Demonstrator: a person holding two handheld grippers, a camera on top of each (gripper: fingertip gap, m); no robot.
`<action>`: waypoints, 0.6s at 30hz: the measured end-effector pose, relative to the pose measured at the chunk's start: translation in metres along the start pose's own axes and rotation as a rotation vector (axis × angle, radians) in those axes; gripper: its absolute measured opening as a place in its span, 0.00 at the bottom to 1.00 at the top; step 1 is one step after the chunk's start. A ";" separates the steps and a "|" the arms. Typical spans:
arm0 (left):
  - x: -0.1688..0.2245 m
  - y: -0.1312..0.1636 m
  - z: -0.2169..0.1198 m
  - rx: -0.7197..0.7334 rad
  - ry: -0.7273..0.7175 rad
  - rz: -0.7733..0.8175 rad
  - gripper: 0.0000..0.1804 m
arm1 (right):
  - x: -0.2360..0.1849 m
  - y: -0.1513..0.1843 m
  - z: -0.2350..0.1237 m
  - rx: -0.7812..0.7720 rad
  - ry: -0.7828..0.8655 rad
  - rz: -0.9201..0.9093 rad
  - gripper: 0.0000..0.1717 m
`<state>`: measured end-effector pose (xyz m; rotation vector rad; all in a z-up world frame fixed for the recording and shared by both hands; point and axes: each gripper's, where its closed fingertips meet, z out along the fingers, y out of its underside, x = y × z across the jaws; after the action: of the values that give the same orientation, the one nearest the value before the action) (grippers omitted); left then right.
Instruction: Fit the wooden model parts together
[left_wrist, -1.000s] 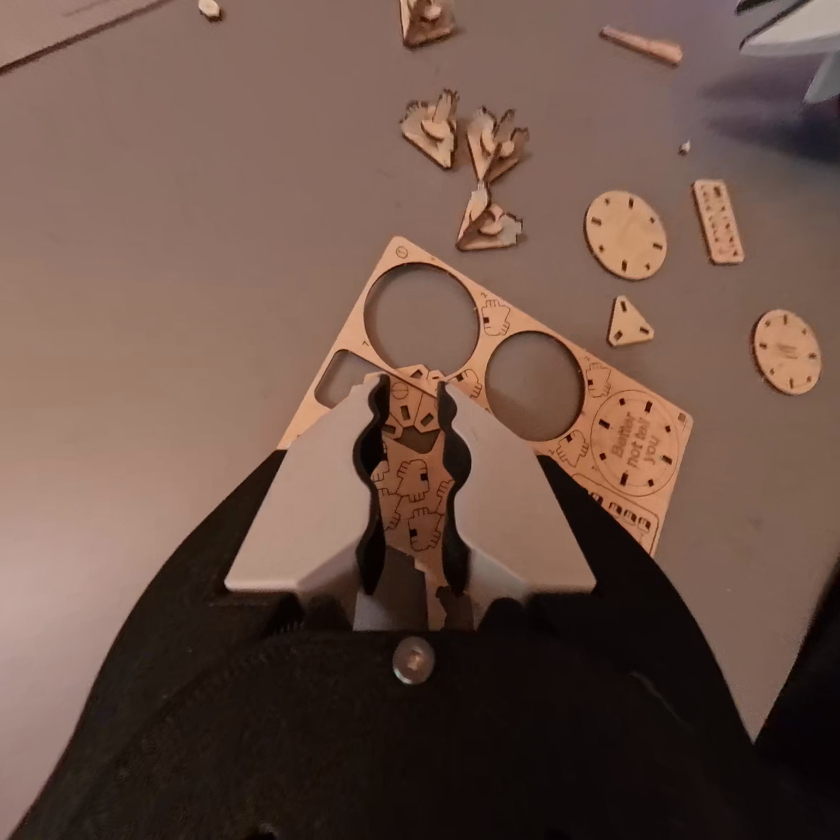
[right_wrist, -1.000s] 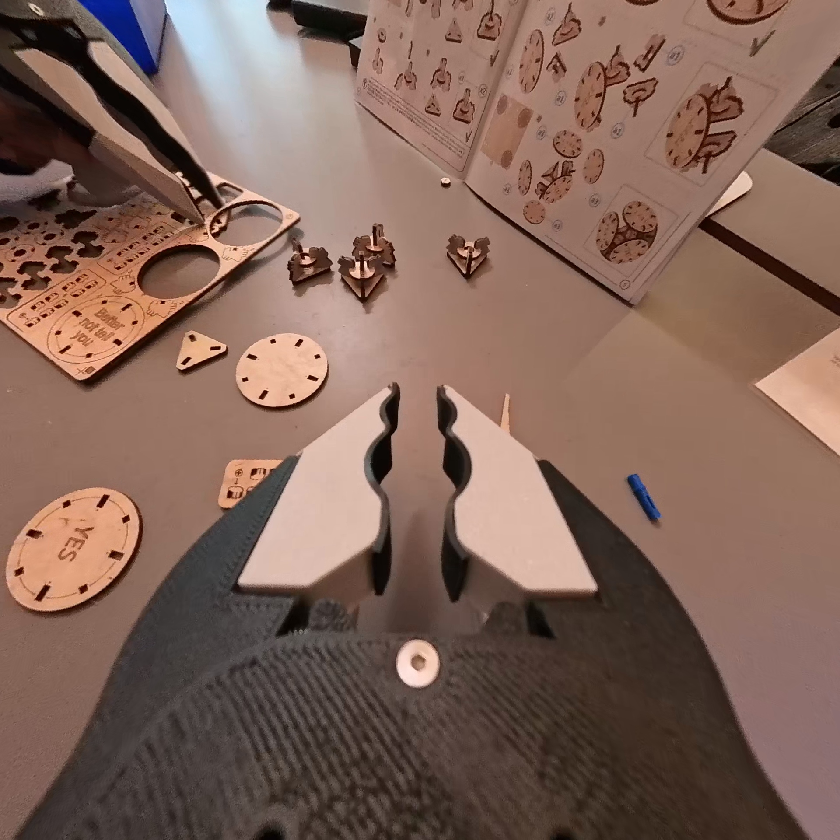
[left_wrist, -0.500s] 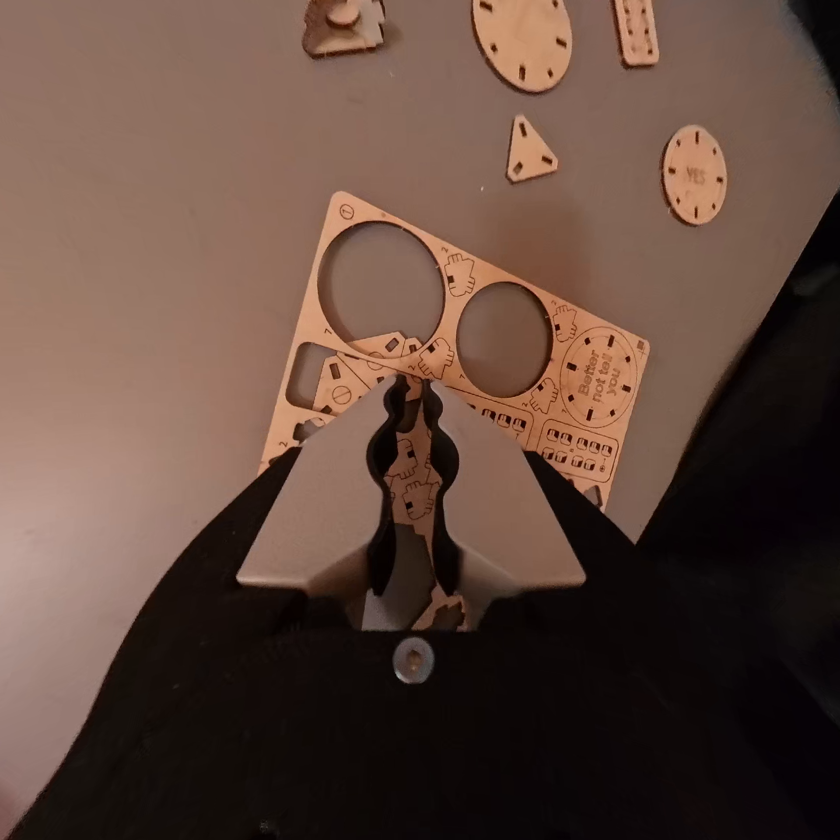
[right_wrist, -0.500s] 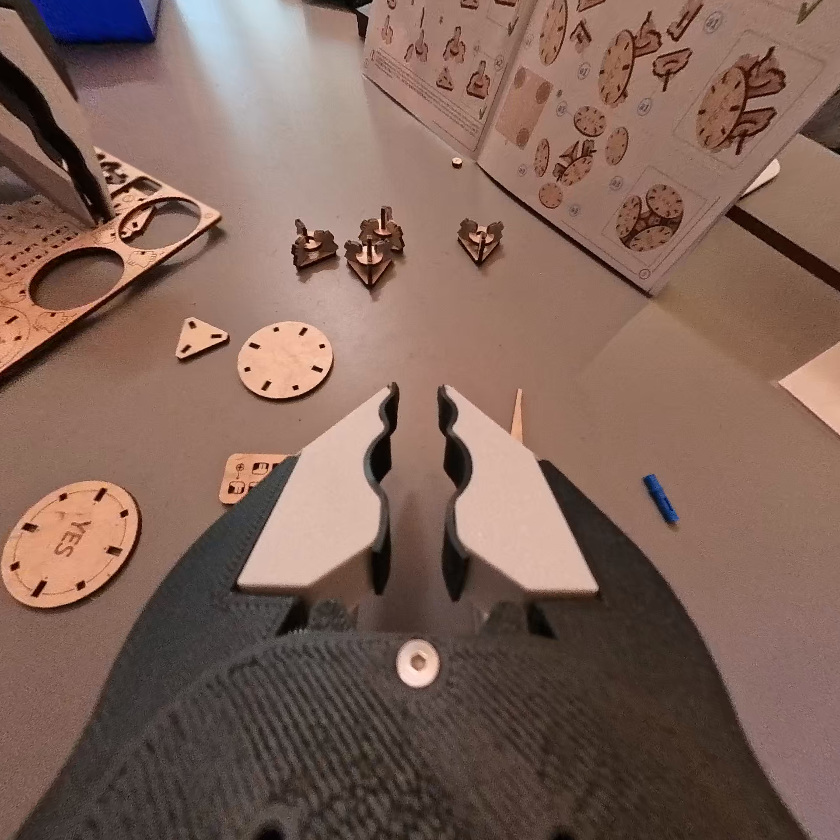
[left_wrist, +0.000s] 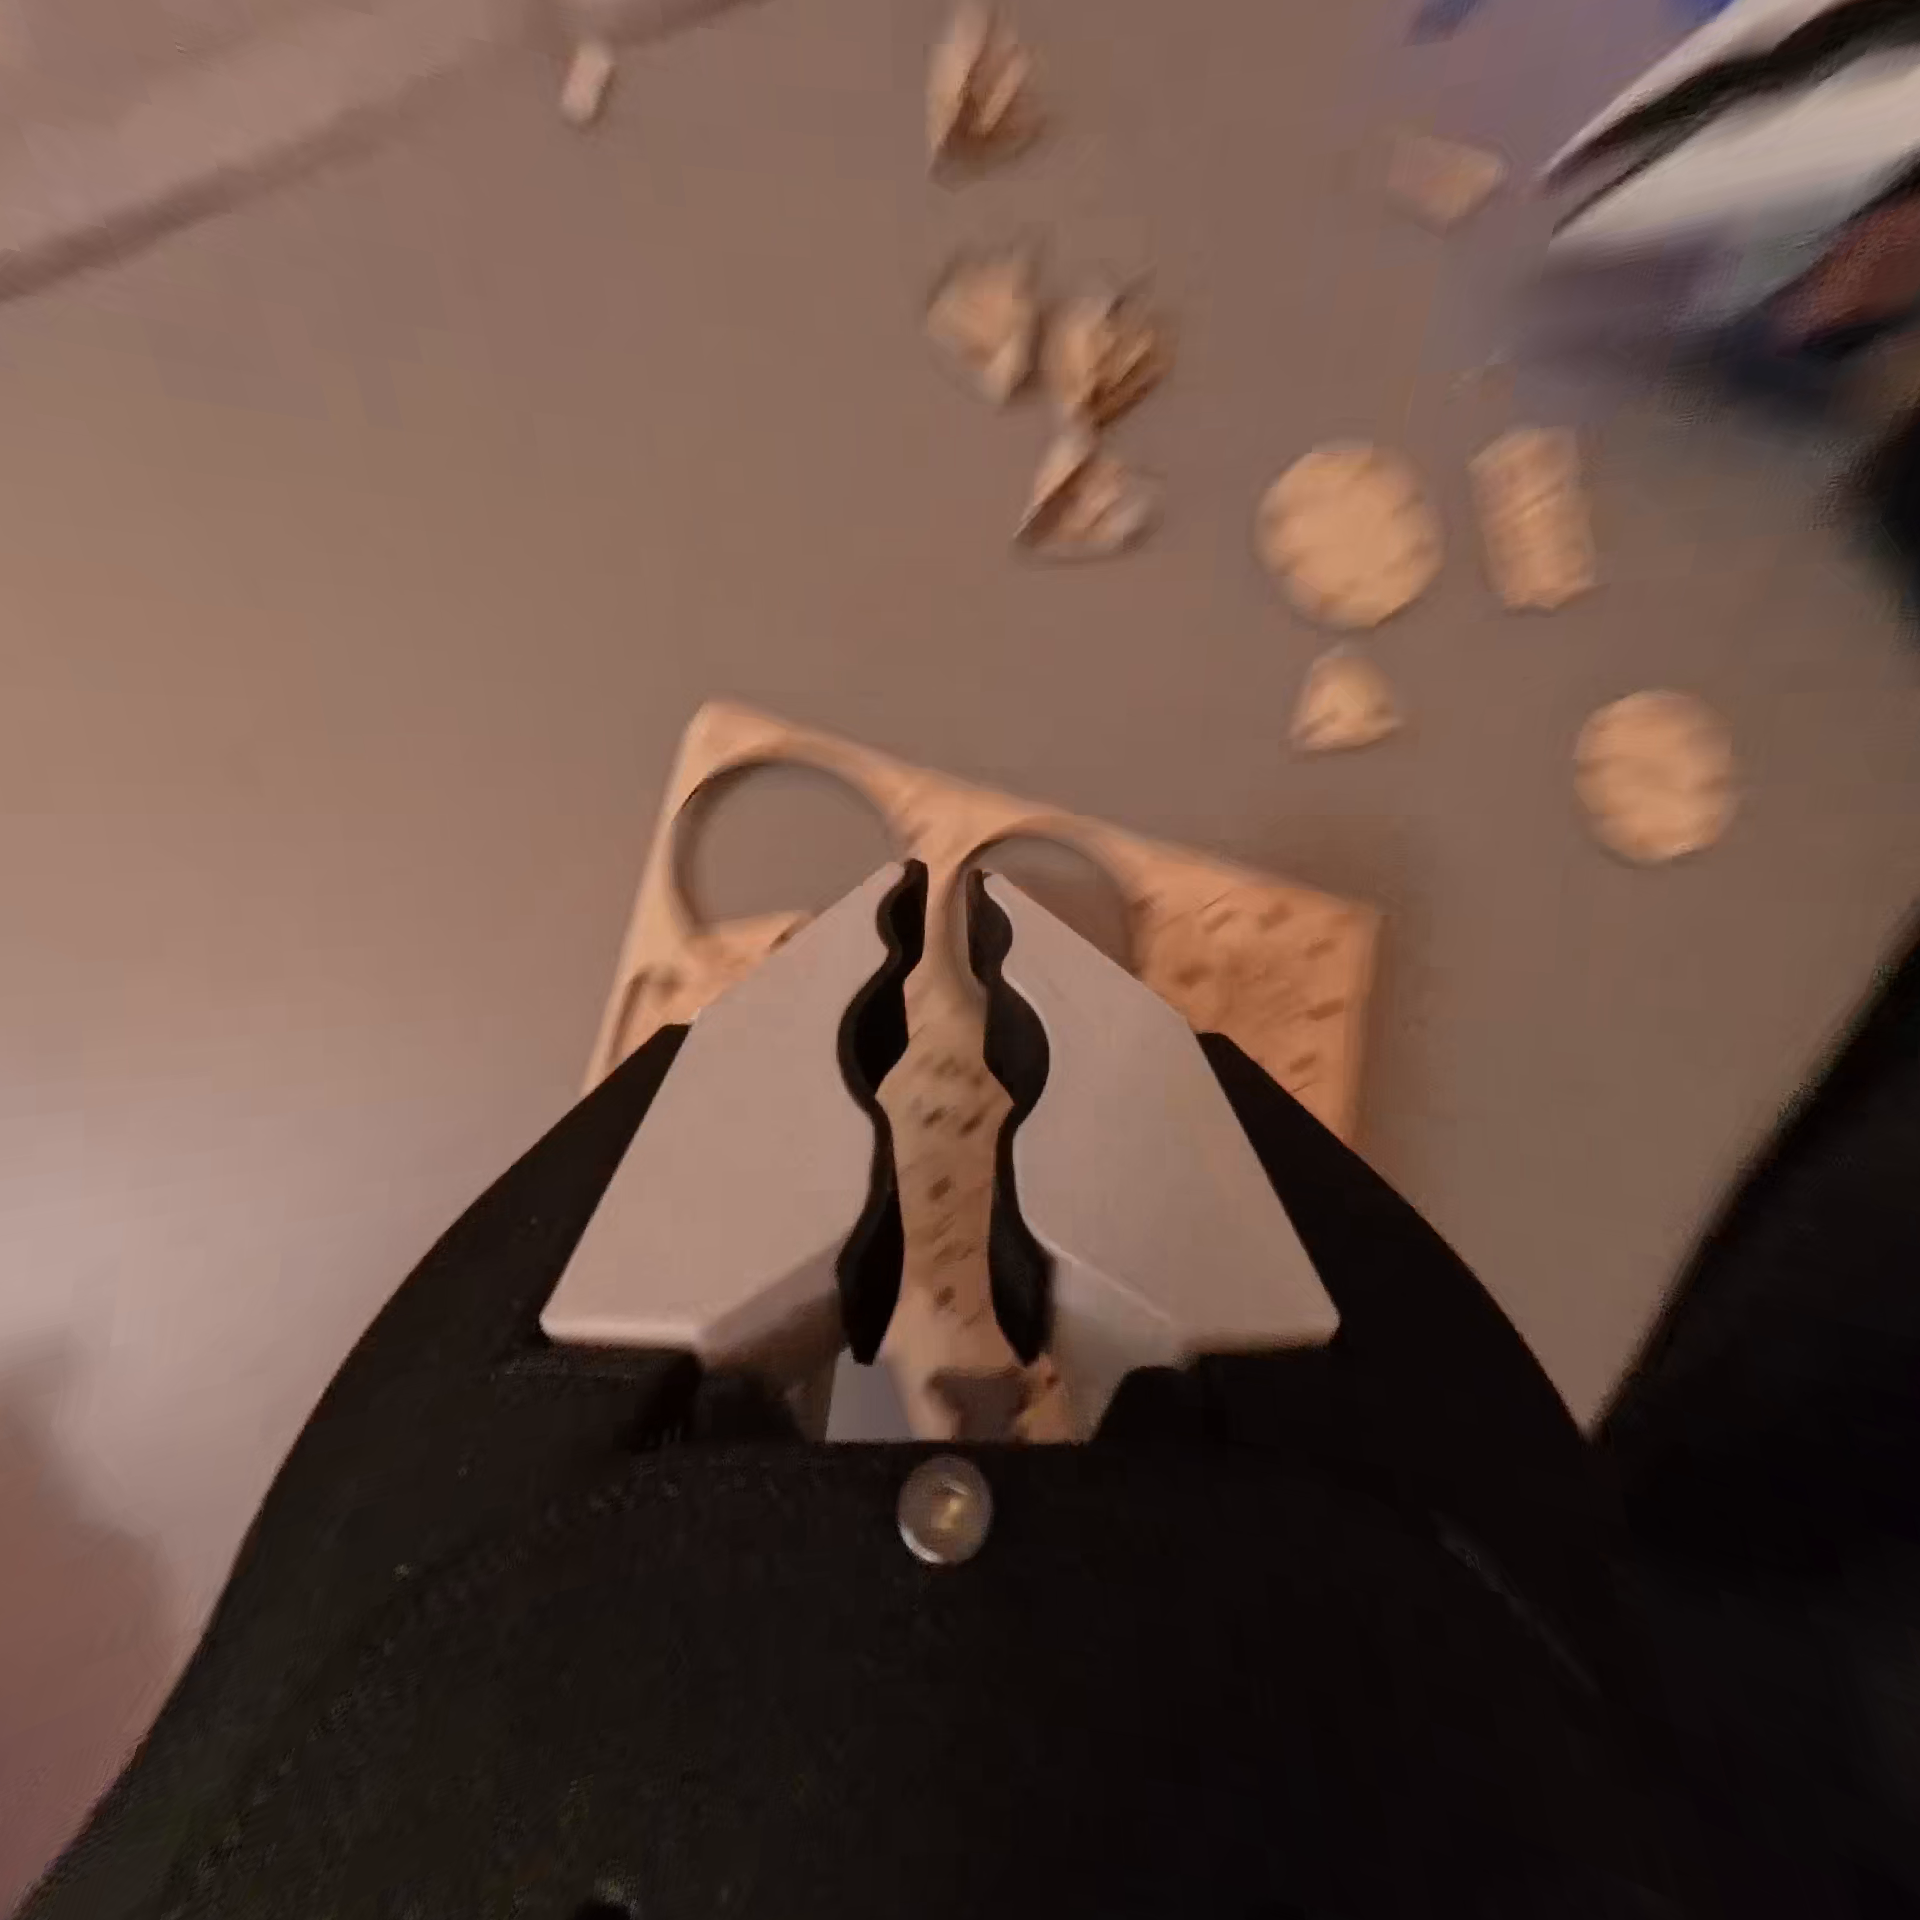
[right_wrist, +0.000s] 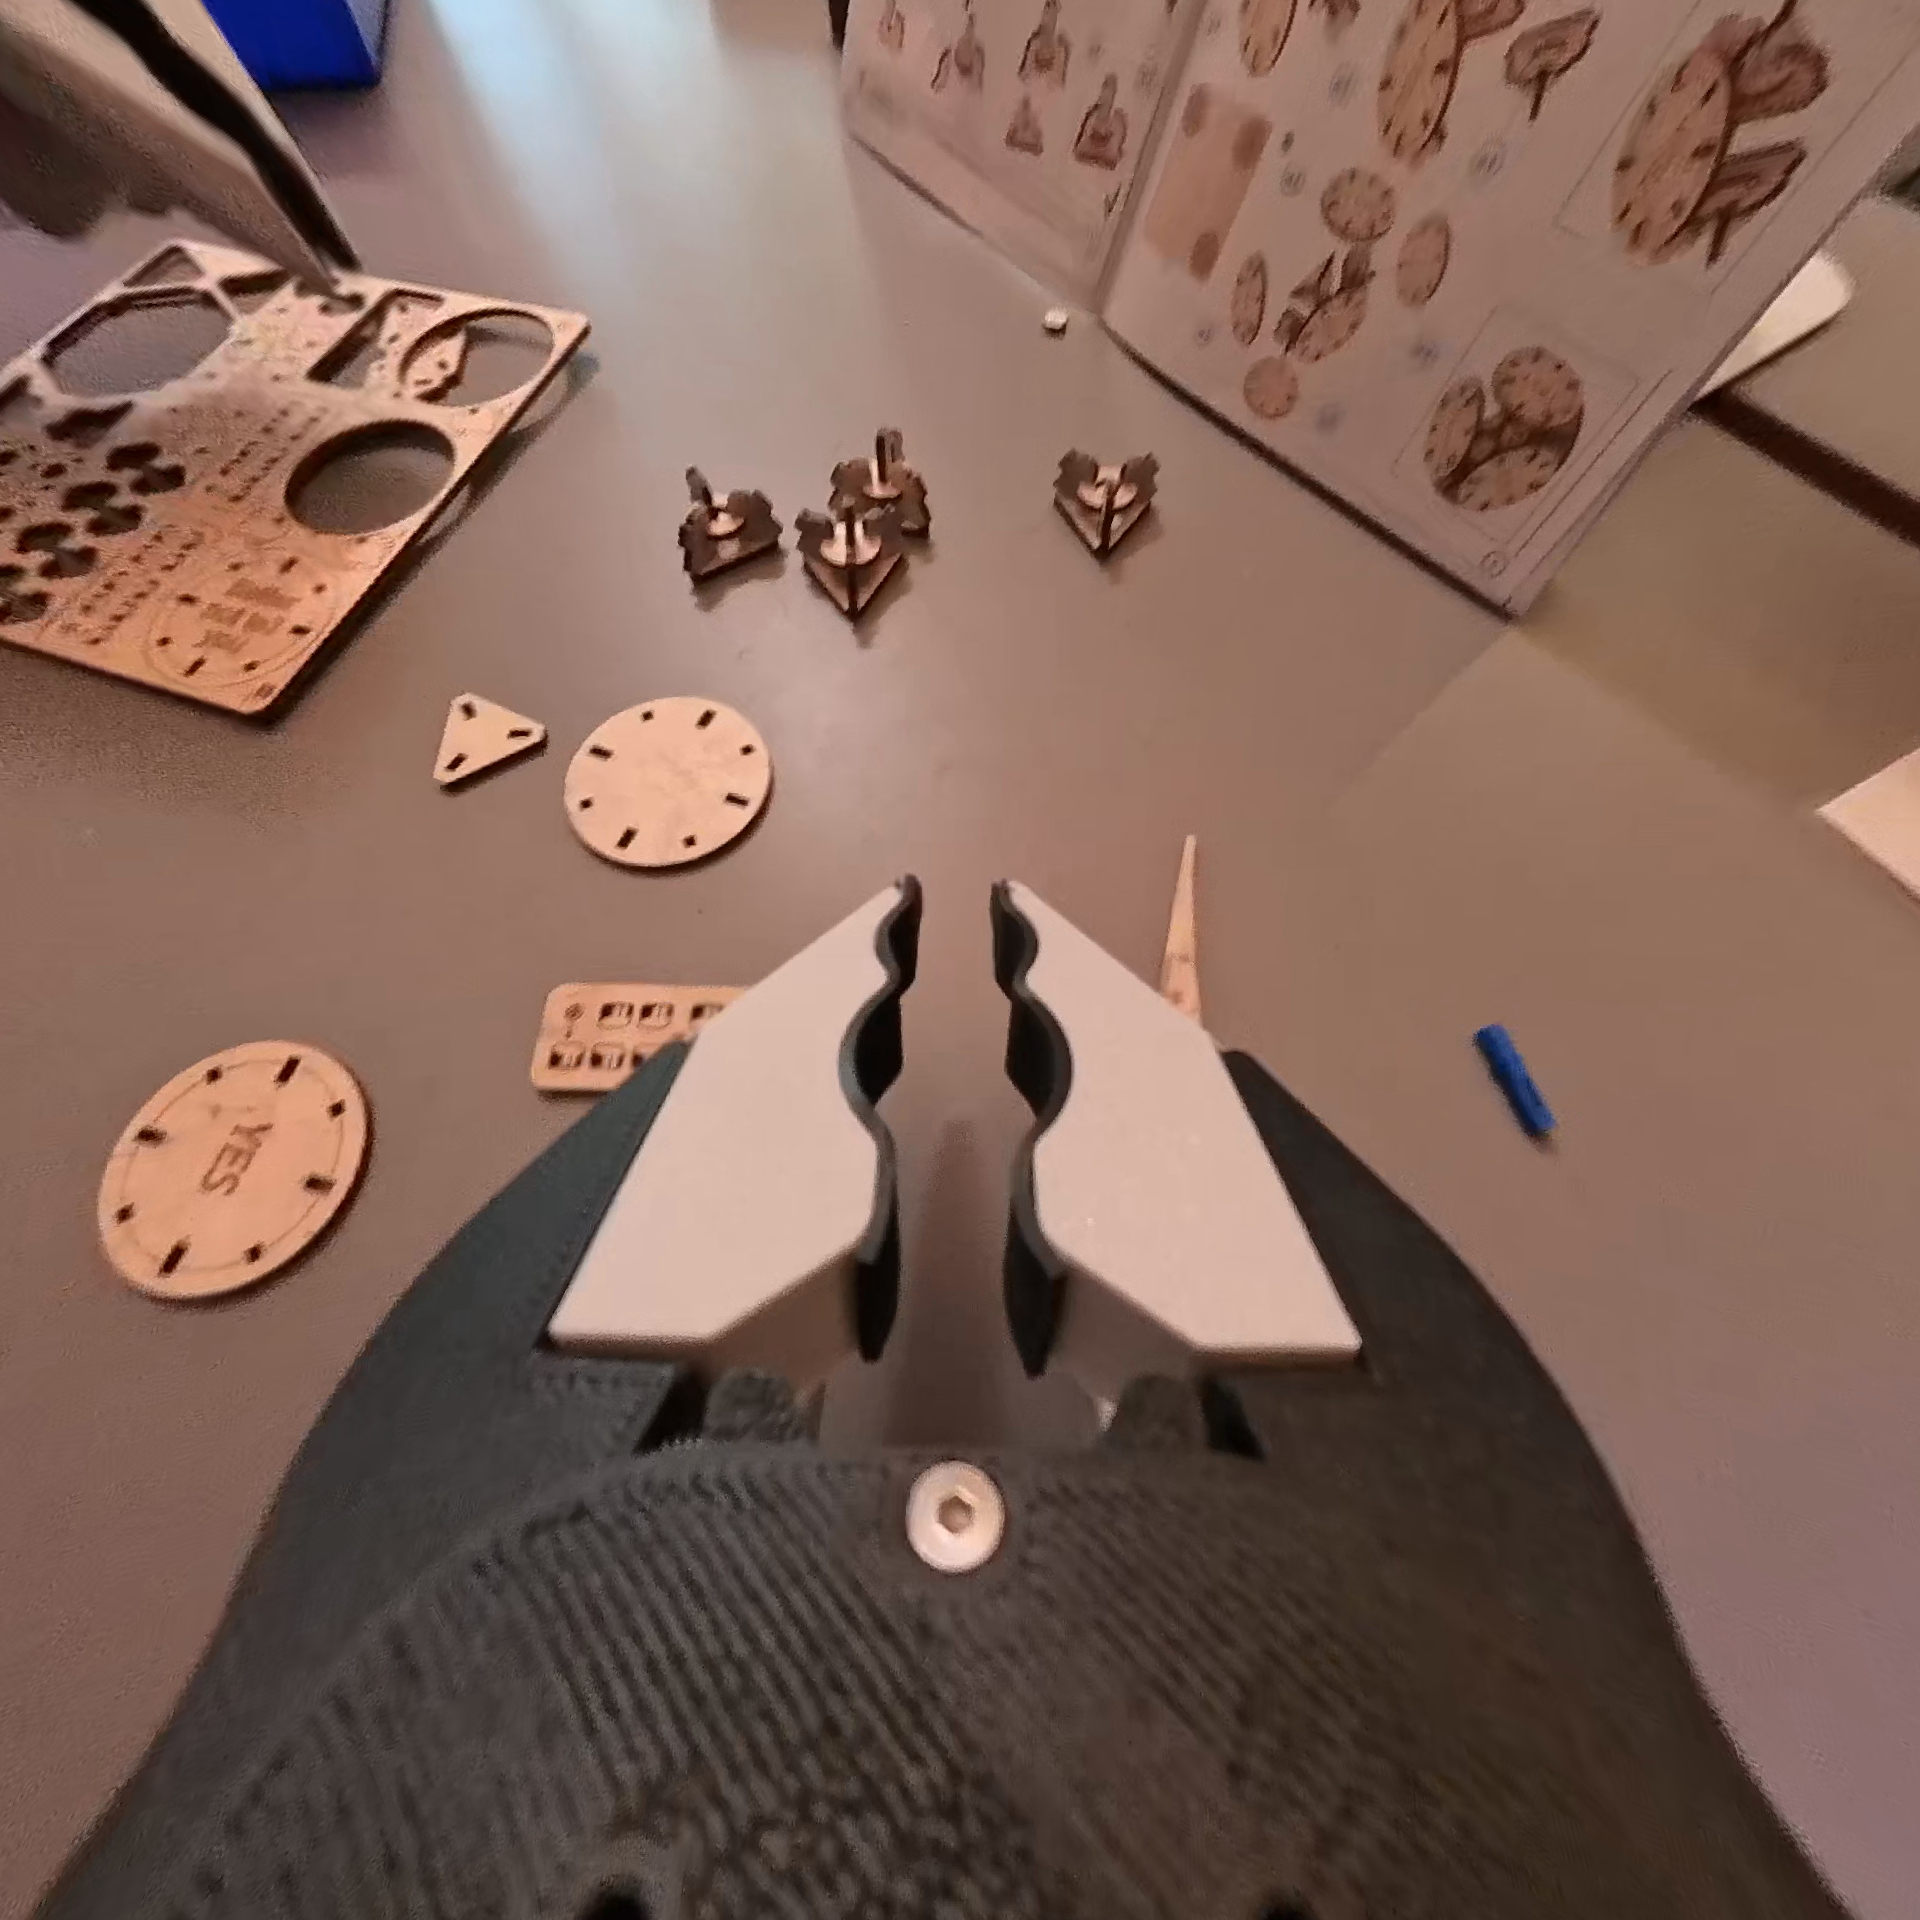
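Worktop: grey-brown worktop (right_wrist: 1018, 727), dimly lit, strewn with laser-cut wooden pieces; an open instruction booklet (right_wrist: 1455, 260) stands at the far right, and a blue box (right_wrist: 301, 42) sits at the far left.
Left gripper: left gripper (left_wrist: 943, 883) is over the wooden sheet (left_wrist: 1257, 977); its jaws are nearly together, but this view is blurred and I cannot tell whether they pinch a piece. From the right side, its tips come down onto the far part of that sheet.
Wooden sheet: thin panel with round cut-outs, lying flat at the near left of the worktop, its right corner near a small wooden triangle (right_wrist: 486, 740).
Right gripper: right gripper (right_wrist: 954, 902) hovers above bare worktop, jaws slightly spread with nothing between them.
Near the right gripper: a slotted wooden disc (right_wrist: 668, 781) to its far left, a small rectangular tab (right_wrist: 613, 1039) partly under its left finger, a tapered wooden stick (right_wrist: 1182, 935) just right, a blue peg (right_wrist: 1514, 1078) farther right.
Near left: a second slotted disc (right_wrist: 234, 1169).
Farther off: four small assembled wooden pieces (right_wrist: 852, 520) stand in a loose row.
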<state>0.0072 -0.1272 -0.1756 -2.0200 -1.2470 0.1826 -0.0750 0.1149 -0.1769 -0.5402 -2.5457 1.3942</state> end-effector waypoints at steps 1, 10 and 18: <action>0.016 -0.019 -0.005 0.085 0.065 0.004 0.05 | -0.003 0.003 -0.001 -0.014 -0.025 0.021 0.08; 0.073 -0.065 0.040 0.119 0.152 0.165 0.09 | -0.017 0.033 0.014 -0.174 -0.085 0.027 0.10; 0.100 -0.077 0.070 0.178 0.178 0.184 0.07 | -0.024 0.023 0.022 -0.147 -0.045 -0.099 0.01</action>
<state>-0.0293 0.0098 -0.1504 -1.9486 -0.9030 0.1903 -0.0554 0.1001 -0.2080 -0.4028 -2.6859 1.2069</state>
